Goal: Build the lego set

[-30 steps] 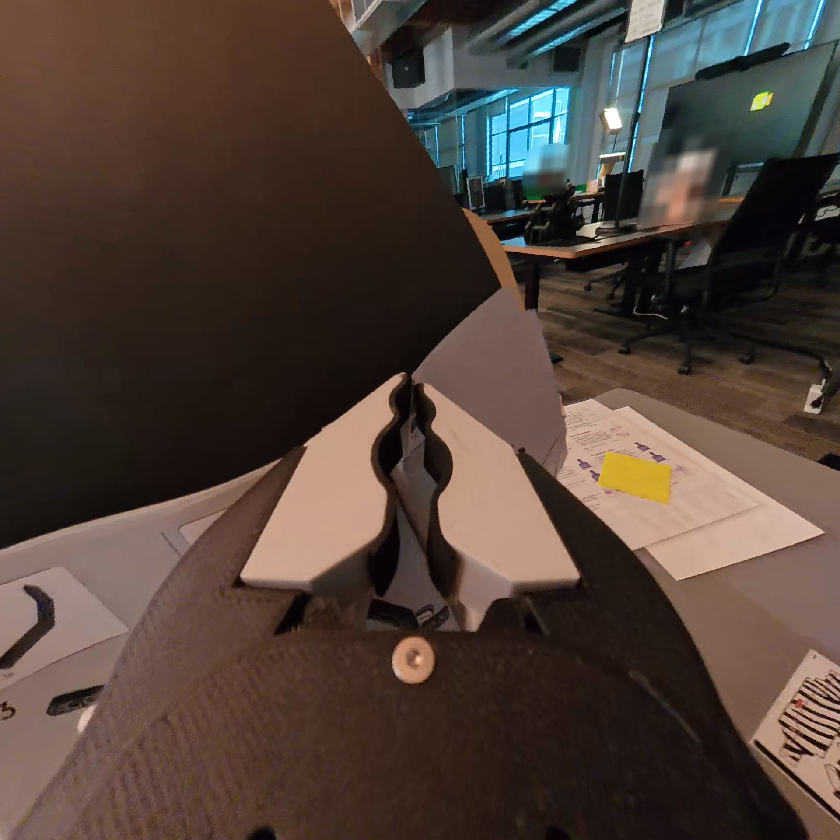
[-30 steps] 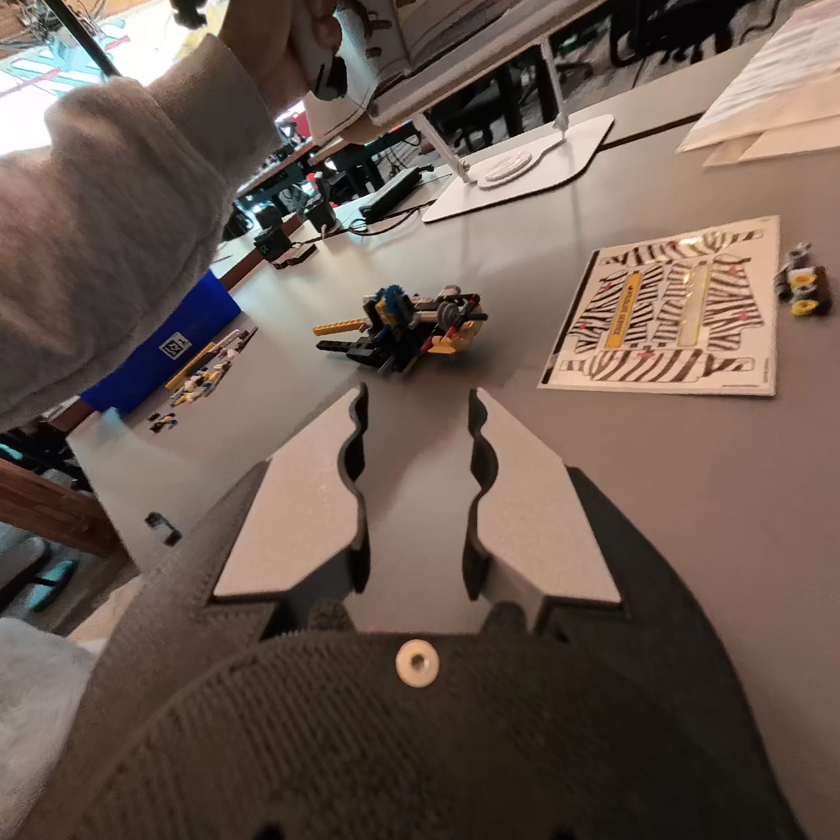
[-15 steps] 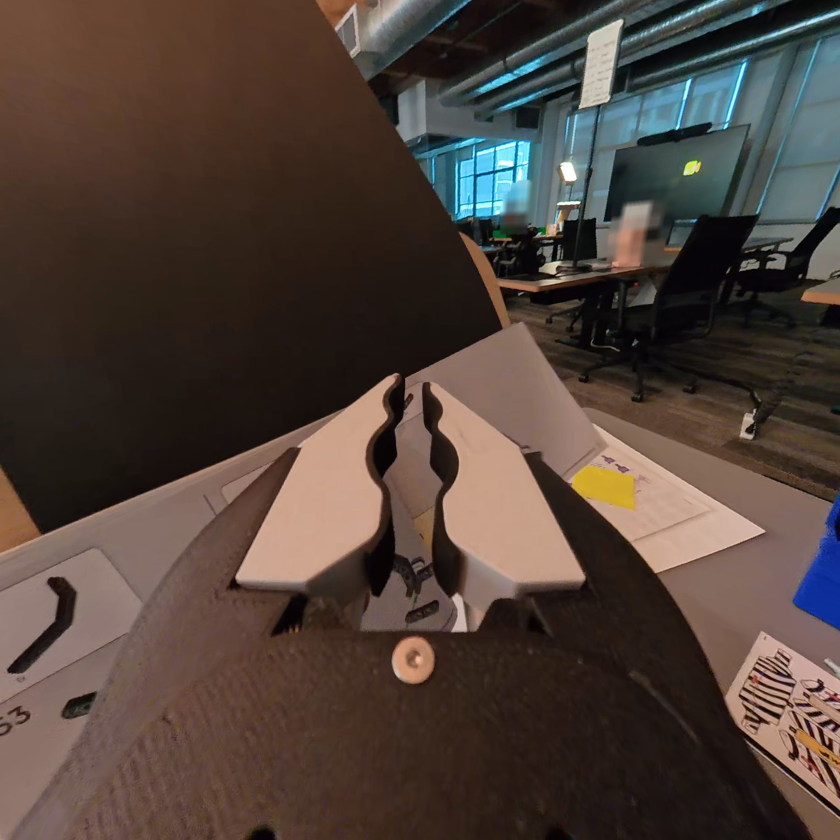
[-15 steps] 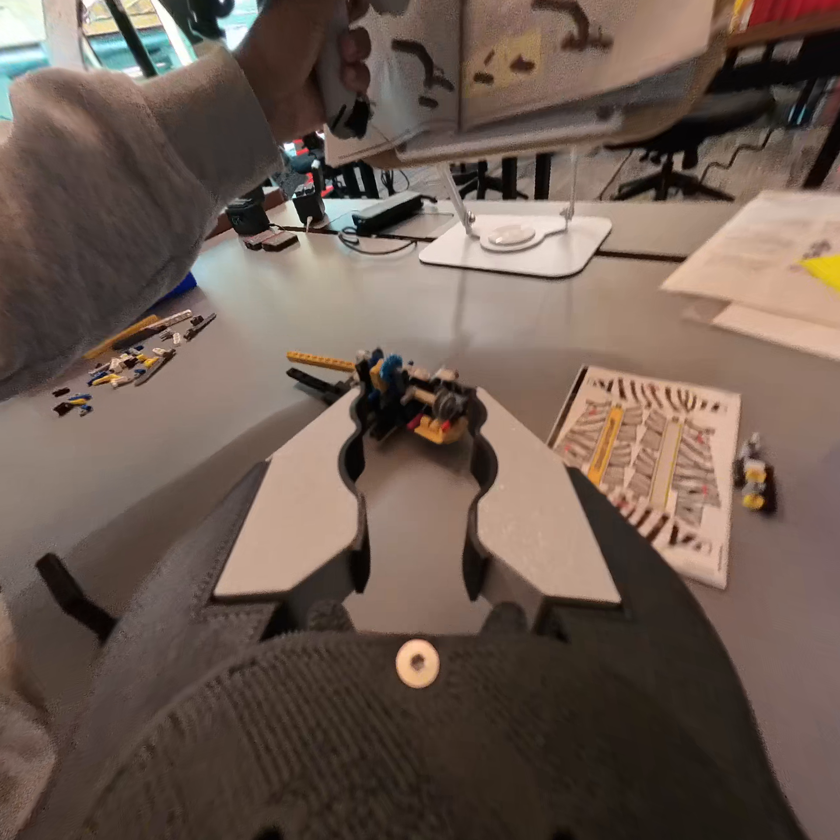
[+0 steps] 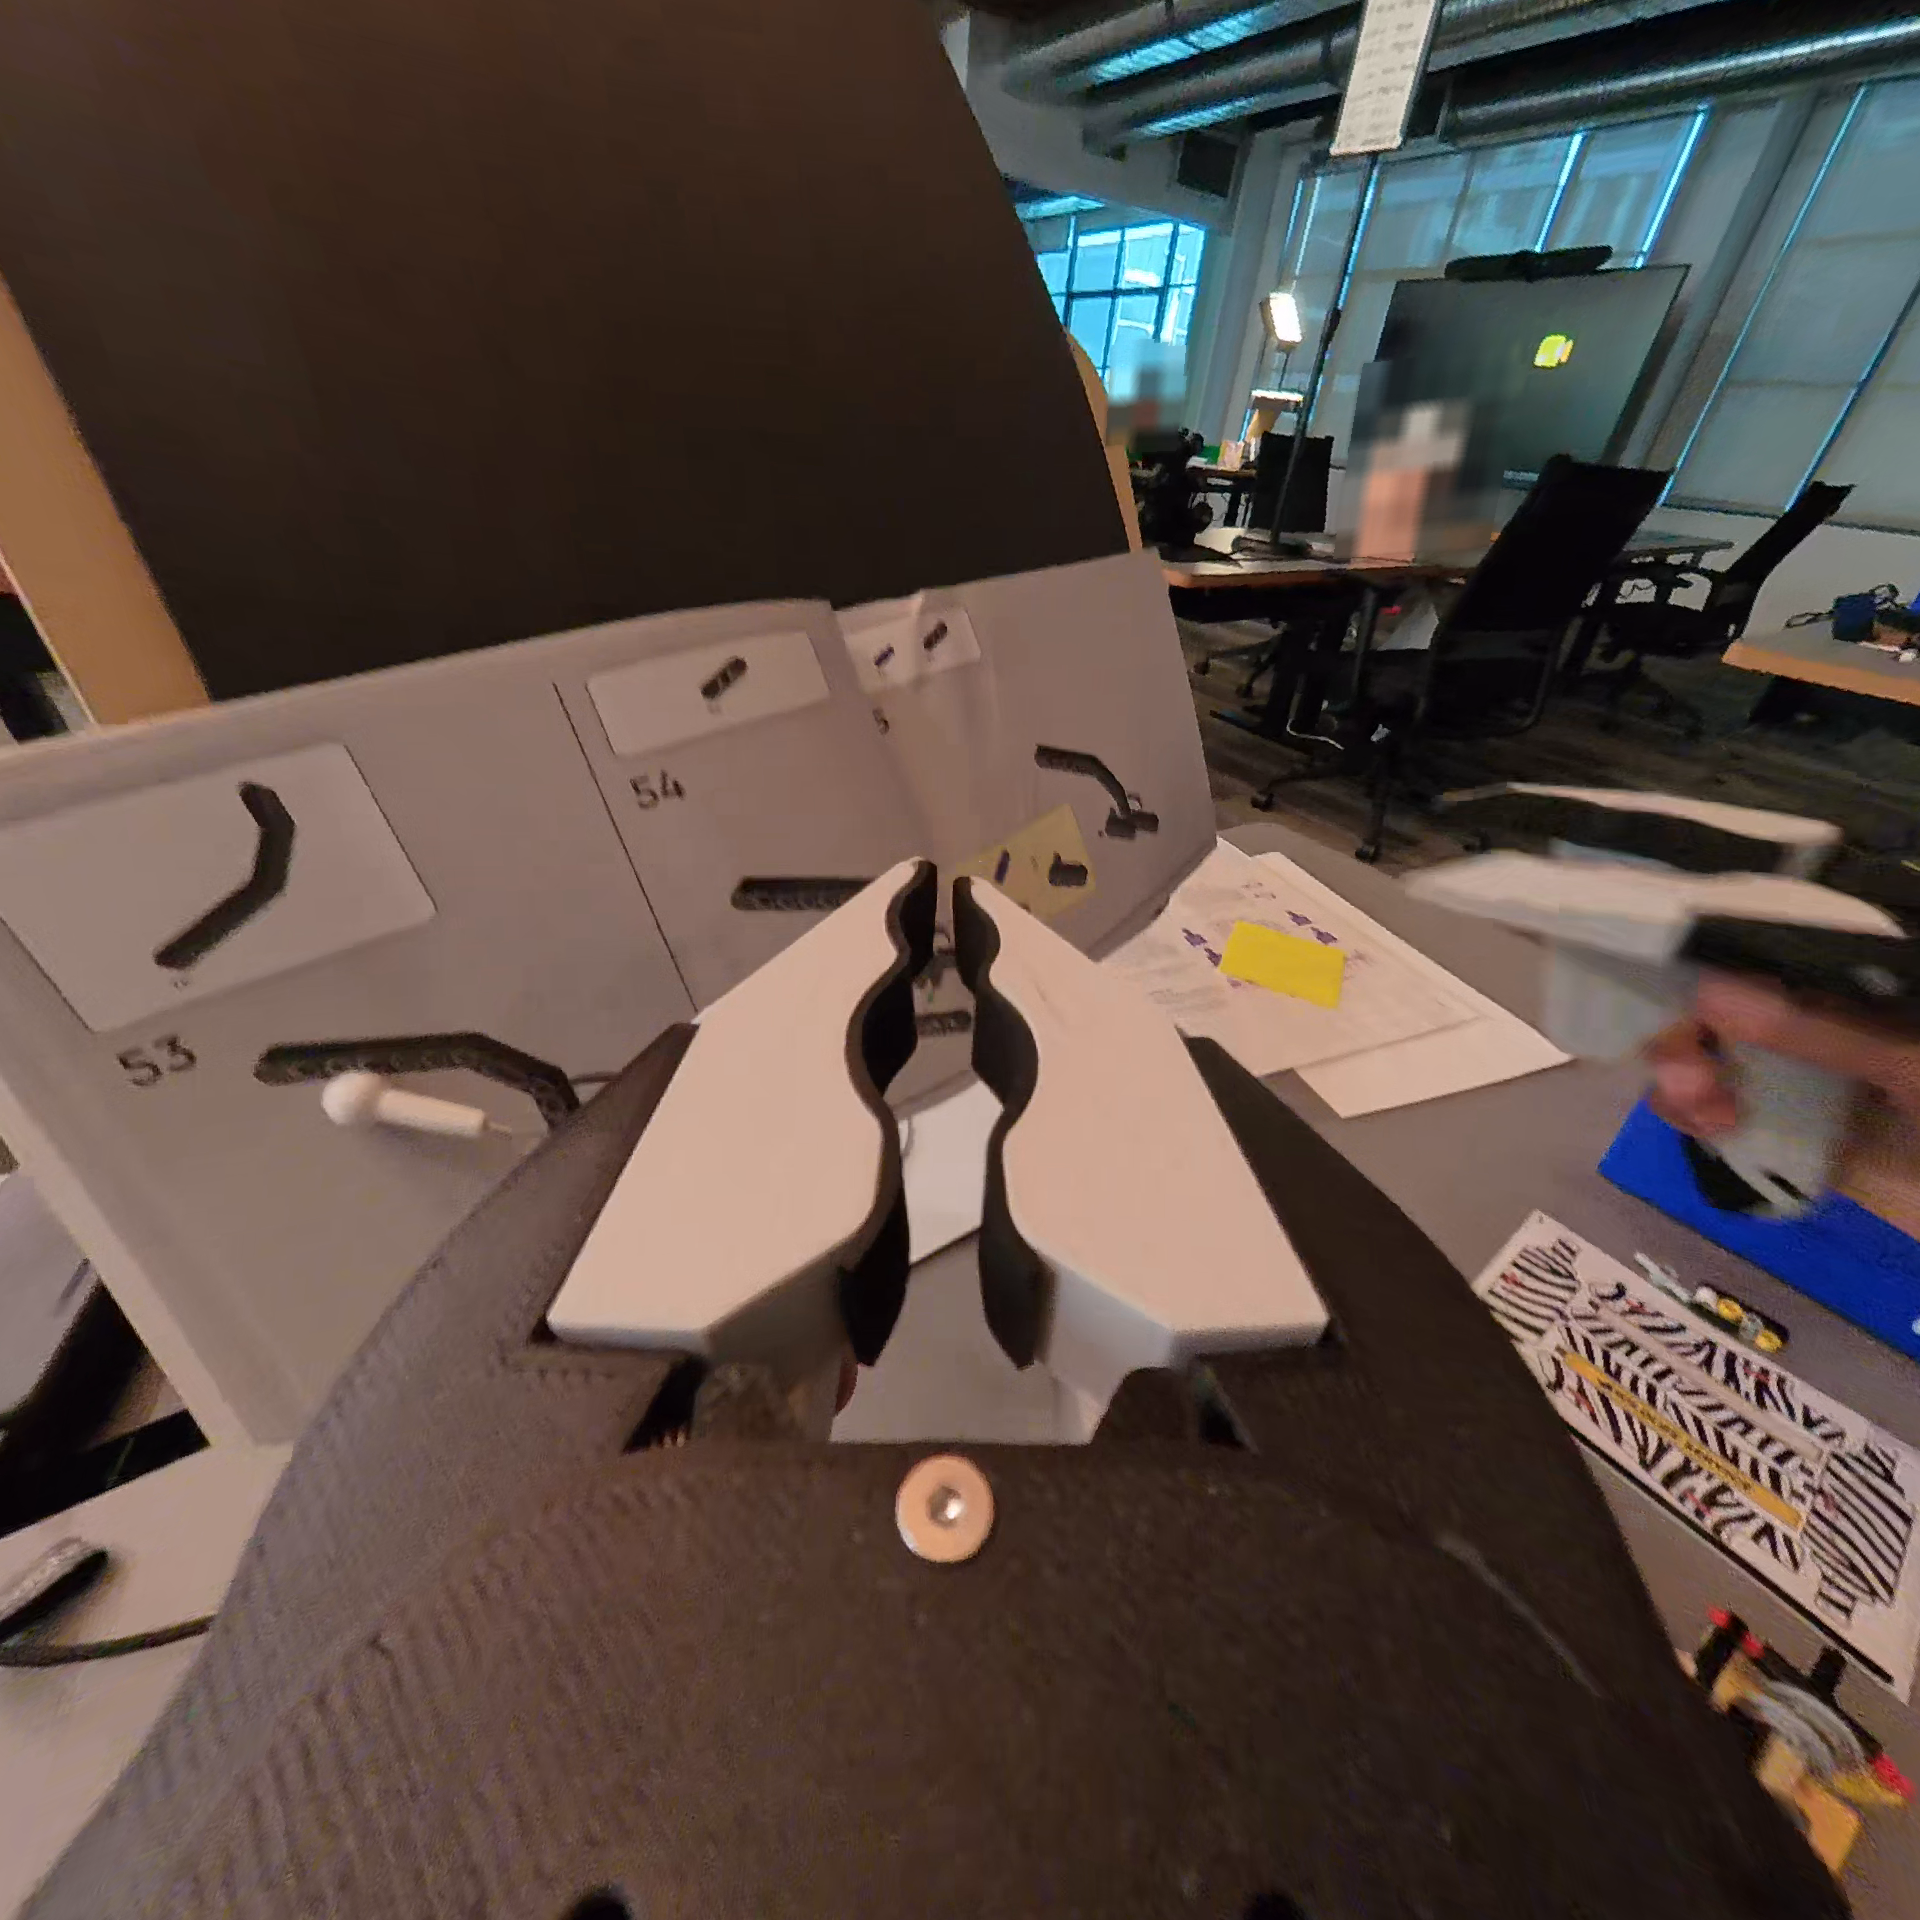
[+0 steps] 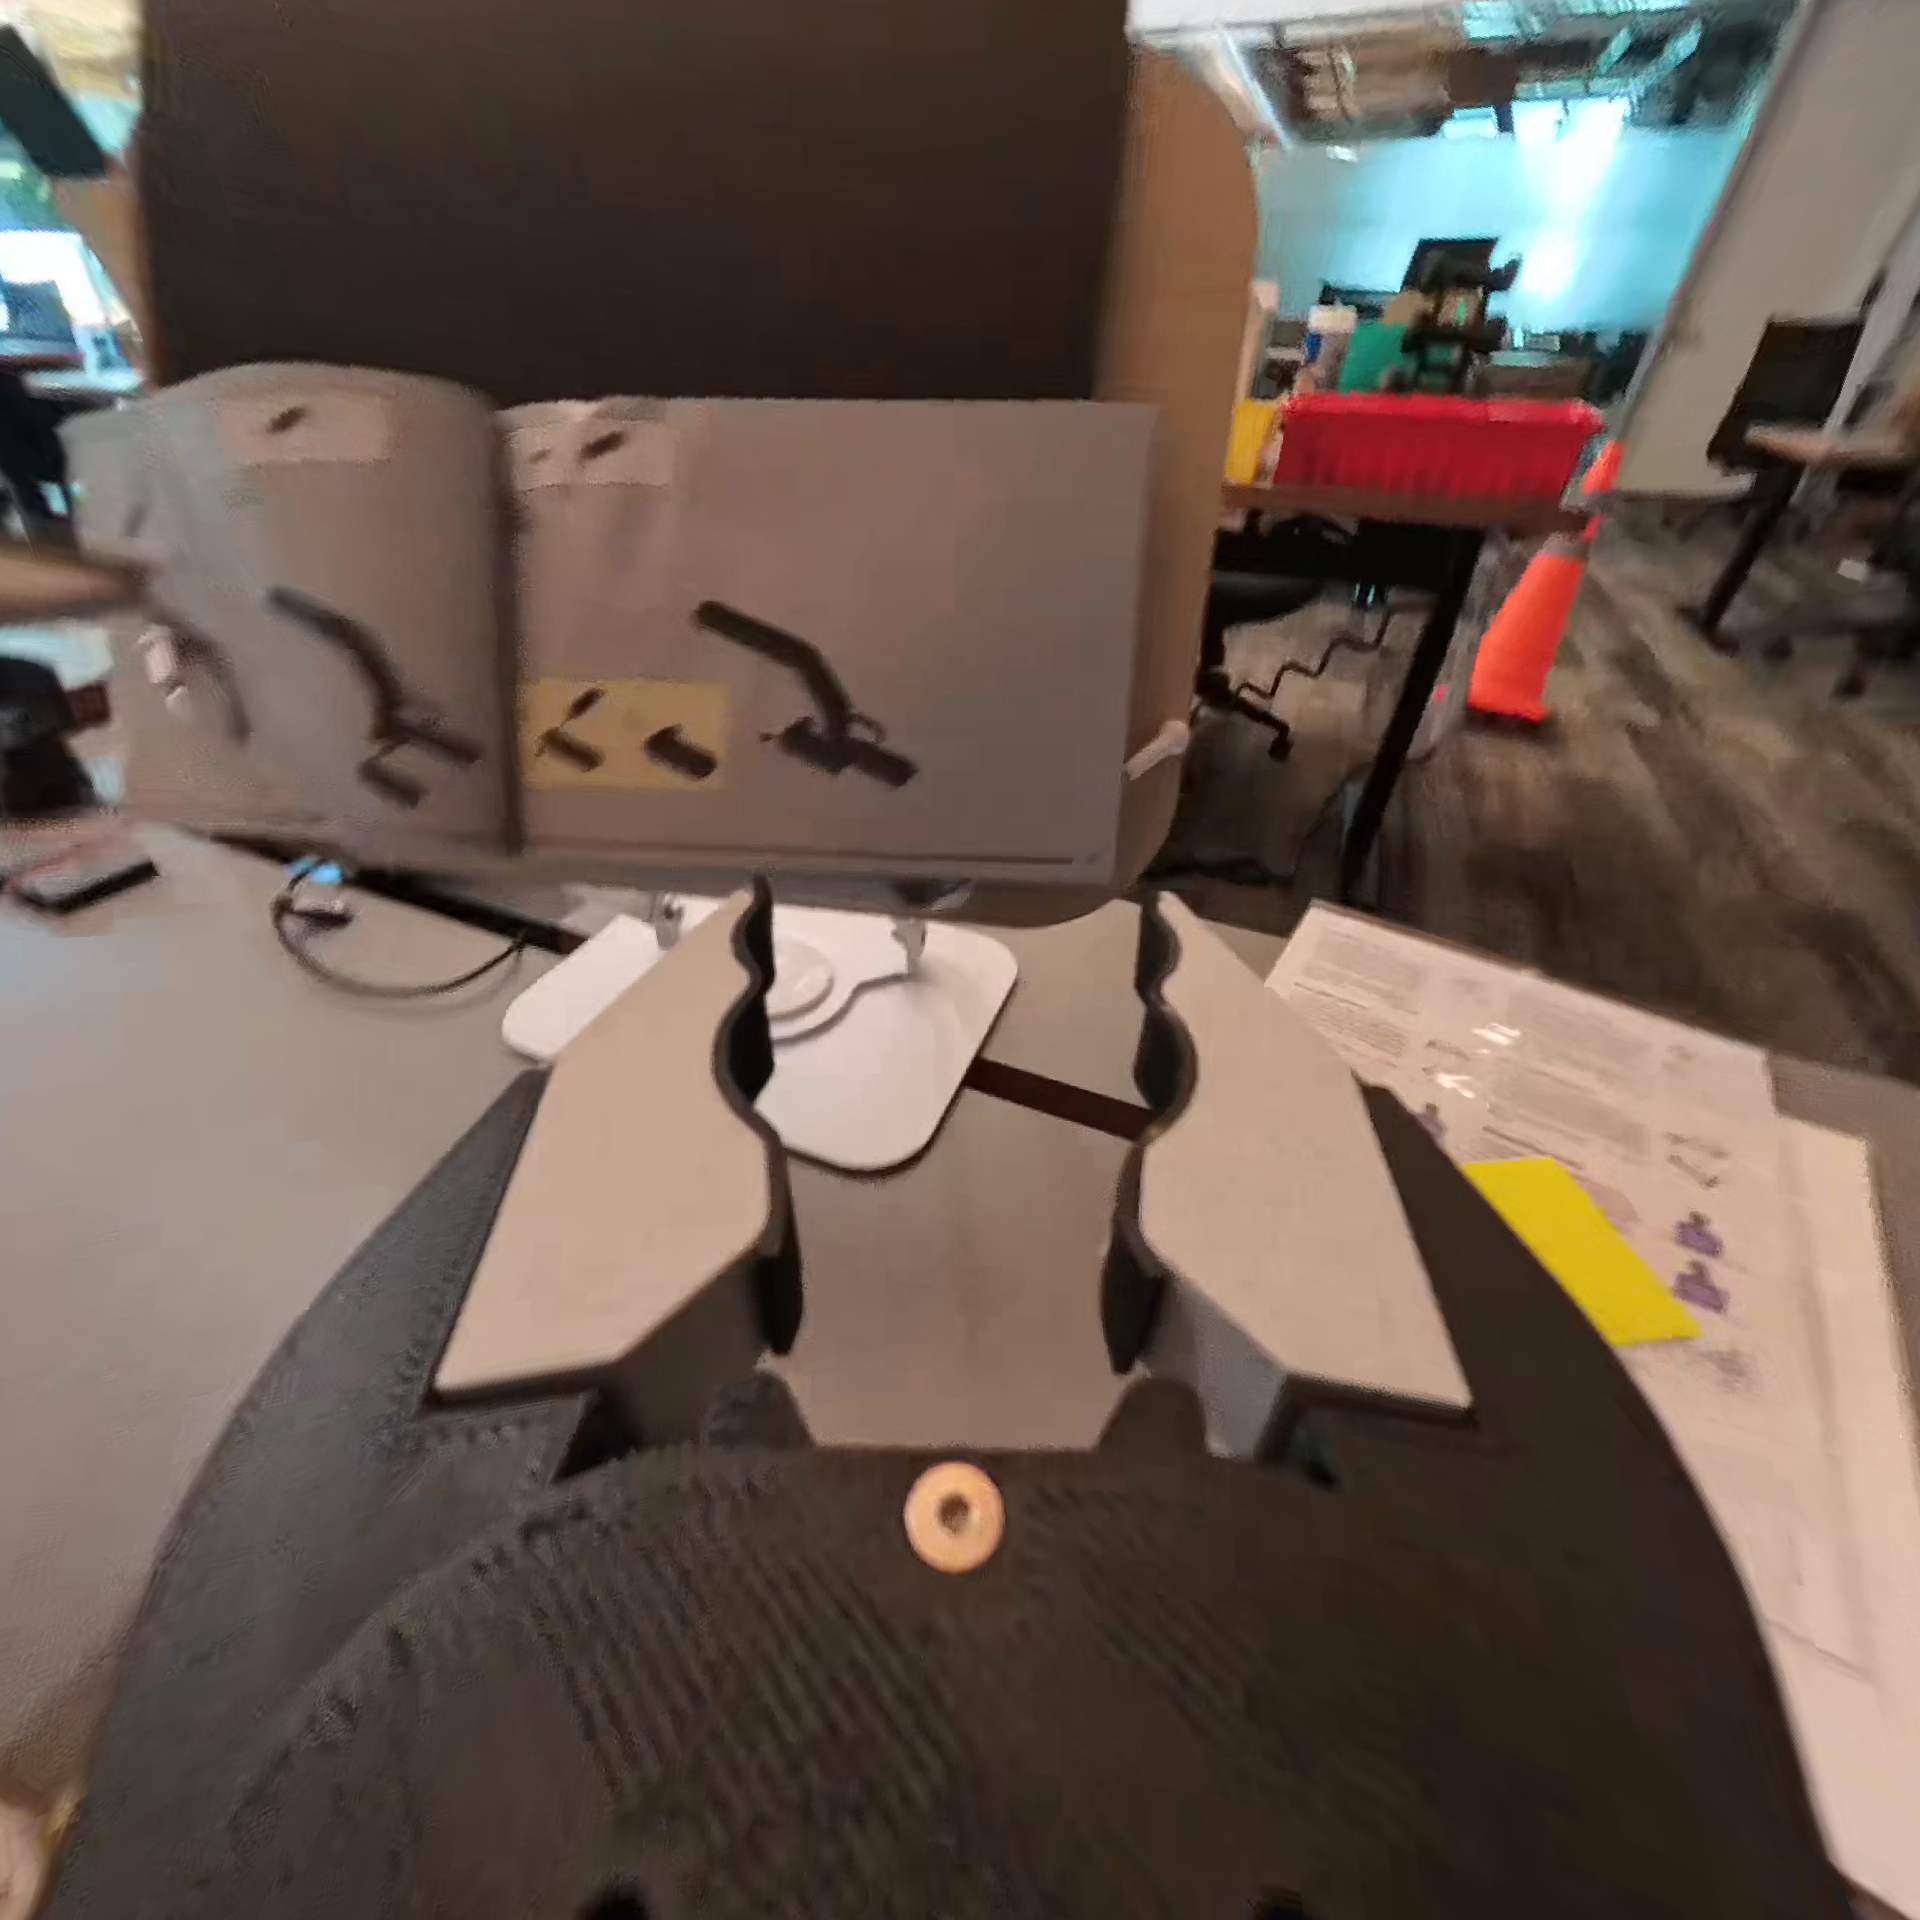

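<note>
On the grey table, an open instruction booklet stands propped on a white stand before a dark board. Loose papers with a yellow note lie to its right. The left gripper is nearly clenched with a slim gap, gripping nothing; the right gripper is spread wide, empty. The part-built lego model sits beside the striped sticker sheet.
</note>
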